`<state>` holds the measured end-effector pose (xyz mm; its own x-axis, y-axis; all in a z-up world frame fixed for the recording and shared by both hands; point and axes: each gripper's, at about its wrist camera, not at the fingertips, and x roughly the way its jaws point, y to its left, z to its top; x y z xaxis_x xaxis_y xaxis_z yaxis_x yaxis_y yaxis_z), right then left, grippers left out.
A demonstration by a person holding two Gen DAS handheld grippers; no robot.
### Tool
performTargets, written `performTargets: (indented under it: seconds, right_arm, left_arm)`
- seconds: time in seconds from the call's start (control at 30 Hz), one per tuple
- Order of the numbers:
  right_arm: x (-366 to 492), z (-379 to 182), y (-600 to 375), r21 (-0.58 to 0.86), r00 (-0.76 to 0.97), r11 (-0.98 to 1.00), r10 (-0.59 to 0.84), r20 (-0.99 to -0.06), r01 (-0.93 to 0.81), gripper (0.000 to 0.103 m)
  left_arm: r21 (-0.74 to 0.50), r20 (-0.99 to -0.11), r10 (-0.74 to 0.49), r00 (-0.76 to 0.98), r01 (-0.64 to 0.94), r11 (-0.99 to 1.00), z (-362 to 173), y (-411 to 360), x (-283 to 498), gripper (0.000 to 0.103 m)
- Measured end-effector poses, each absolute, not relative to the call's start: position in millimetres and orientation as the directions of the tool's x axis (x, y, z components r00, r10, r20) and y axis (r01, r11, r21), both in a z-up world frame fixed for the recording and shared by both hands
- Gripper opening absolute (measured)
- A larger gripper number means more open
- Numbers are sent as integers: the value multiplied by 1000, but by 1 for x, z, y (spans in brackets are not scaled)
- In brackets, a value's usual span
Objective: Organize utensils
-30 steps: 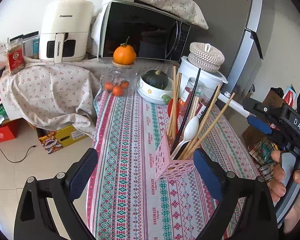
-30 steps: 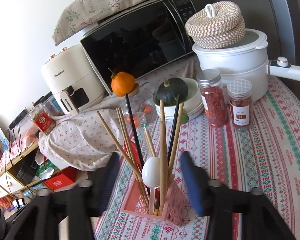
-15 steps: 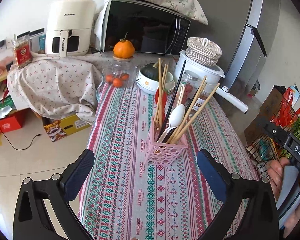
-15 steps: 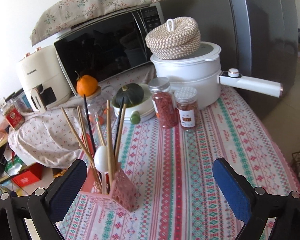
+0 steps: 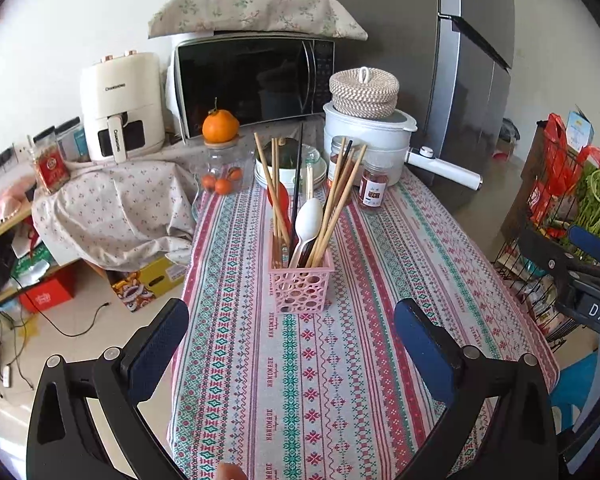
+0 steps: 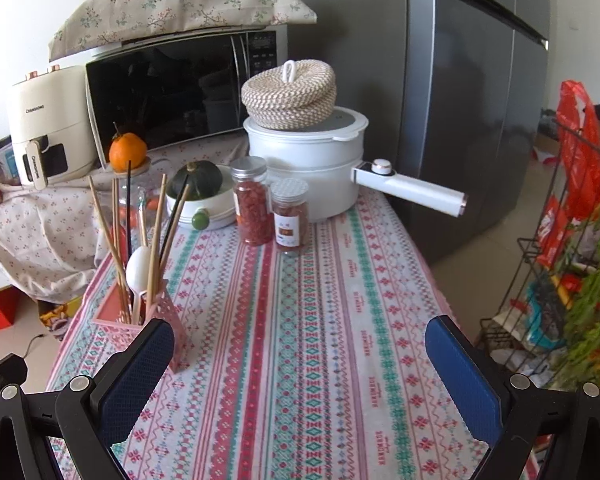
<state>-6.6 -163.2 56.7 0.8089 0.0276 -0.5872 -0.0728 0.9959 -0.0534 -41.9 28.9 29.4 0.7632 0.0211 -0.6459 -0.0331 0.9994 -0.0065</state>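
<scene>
both tools (image 5: 292, 344) (image 6: 300, 360) backed off pink holder (image 5: 301, 282) | right jaws just opened wide, empty | left wide, empty

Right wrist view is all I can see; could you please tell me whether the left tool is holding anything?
Observer: No. The left tool is open, with only the tablecloth showing between its pads.
Operator: Thank you. How does it line up with the pink utensil holder?
Observer: The pink utensil holder stands upright and centred ahead of that tool, beyond its fingertips and untouched.
</scene>
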Motion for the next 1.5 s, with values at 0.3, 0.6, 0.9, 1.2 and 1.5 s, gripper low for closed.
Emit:
performTargets:
  seconds: [0.3,0.6,0.9,1.2,1.5]
  right_arm:
    - [-32,64,-174,-80,820,996,-20,-573,-32,103]
    - [-28,61,-180,-97,809,995,-71,-583,17,103]
    - [-25,57,-177,-103,802,994,-80,-592,24,103]
    - [-25,56,-172,-113,804,994,-75,-590,10,103]
    - [-25,55,-171,-112,799,994,-77,-596,13,103]
  left_arm:
    - [-29,-640,20,768,-50,998,35,25,-46,103]
    - [-21,-648,47,760,-79,997,30,26,-42,103]
    - [-18,-652,49,756,-80,997,28,26,-42,103]
    - [-12,-655,50,754,-77,997,28,24,-41,103]
    - [-10,-659,47,751,-71,997,27,23,-42,103]
